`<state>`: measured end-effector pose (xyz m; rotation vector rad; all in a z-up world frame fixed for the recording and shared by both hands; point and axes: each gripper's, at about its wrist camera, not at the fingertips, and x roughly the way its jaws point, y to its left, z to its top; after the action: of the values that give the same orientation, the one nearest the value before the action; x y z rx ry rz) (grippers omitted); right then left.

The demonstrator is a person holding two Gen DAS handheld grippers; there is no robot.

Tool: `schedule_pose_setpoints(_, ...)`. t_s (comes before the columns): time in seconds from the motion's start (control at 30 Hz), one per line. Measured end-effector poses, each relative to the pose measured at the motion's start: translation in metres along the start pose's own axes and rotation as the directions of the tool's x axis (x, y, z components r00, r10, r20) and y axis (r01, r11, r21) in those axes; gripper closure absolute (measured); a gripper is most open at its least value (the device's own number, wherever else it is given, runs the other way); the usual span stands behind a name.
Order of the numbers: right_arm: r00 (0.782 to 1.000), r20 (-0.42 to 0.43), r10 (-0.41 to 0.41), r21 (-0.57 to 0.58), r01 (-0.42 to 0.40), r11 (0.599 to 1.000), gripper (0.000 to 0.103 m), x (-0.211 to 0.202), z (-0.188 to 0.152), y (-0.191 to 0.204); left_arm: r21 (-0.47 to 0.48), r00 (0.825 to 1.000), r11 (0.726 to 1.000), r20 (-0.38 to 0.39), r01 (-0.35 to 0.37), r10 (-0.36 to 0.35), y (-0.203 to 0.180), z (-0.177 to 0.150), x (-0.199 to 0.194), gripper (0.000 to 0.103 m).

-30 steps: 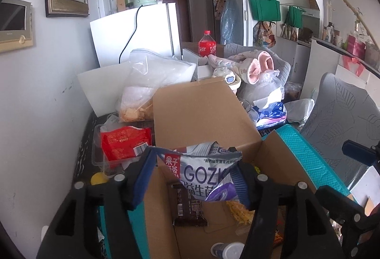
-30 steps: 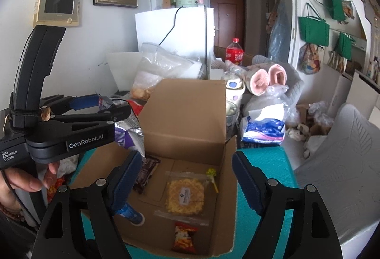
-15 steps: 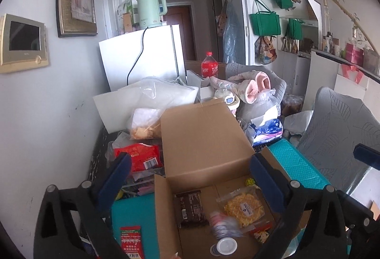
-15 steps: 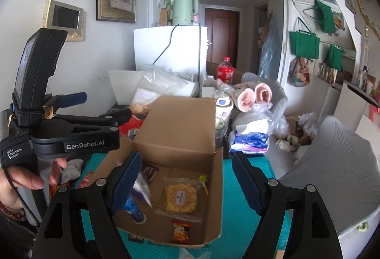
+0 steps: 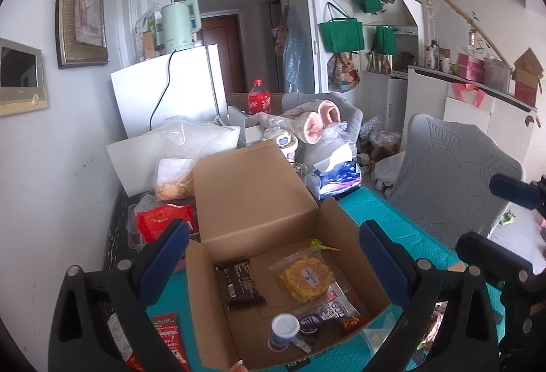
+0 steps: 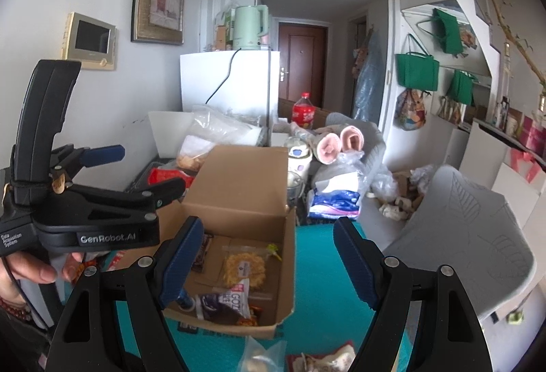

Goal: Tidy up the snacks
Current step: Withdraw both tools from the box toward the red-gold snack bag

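Note:
An open cardboard box [image 5: 259, 201] stands on the teal mat [image 5: 392, 218]. Inside lie a dark chocolate bar [image 5: 240, 283], a clear bag with a yellow cracker [image 5: 305, 274], the silver-purple GOZK packet [image 5: 327, 310], a white-capped bottle [image 5: 283, 331] and a lollipop [image 5: 317, 244]. My left gripper [image 5: 269, 246] hovers above the box's near side, jaws wide open and empty. My right gripper [image 6: 269, 235] hangs over the box's [image 6: 239, 188] right wall, its jaws opening with nothing between them. In the right wrist view a hand holds the left gripper [image 6: 143, 170] at the left.
A red packet [image 5: 169, 334] lies on the mat left of the box. A clear bag [image 6: 261, 355] and another packet [image 6: 327, 360] lie in front. Behind are a red pack in a clear tray [image 5: 160, 222], a chip bag [image 5: 177, 181], a fridge [image 5: 170, 92]. A grey chair [image 5: 454, 167] stands right.
The left gripper opened and let go of the GOZK packet, which now lies in the box. Both grippers drew back and rose away from the box.

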<state>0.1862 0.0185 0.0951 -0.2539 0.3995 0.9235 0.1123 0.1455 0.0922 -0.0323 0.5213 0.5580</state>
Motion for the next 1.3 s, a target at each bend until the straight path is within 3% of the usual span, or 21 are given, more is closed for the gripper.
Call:
schedule_pose_setpoints(0.43,0.997,-0.032,-0.071,0.035,0.072,0.997,0.021,-0.028,-0.039,-0.009,0.079,0.997,0.994,-0.028,0.077,-0.075,-0.035,-0.042,-0.026,0.002)
schedule_pose_setpoints(0.73,0.992,-0.072,-0.108,0.138,0.117,0.983,0.020,-0.049,-0.084,-0.021,0.115,0.986,0.982,-0.088,0.149,-0.140,-0.062,-0.076,-0.034,0.002)
schedule_pose_setpoints(1.0,0.981,-0.136,-0.135,0.161,0.157,0.974,0.017,-0.060,-0.125,-0.027,0.113,0.970,0.971,-0.145,0.211,-0.194,-0.085,-0.110,-0.036,0.002)
schedule_pose_setpoints(1.3,0.963,-0.216,-0.159,0.235,0.209,0.949,0.017,-0.067,-0.174,-0.036,0.139,0.957,0.962,-0.207,0.236,-0.205,-0.108,-0.147,-0.036,0.002)
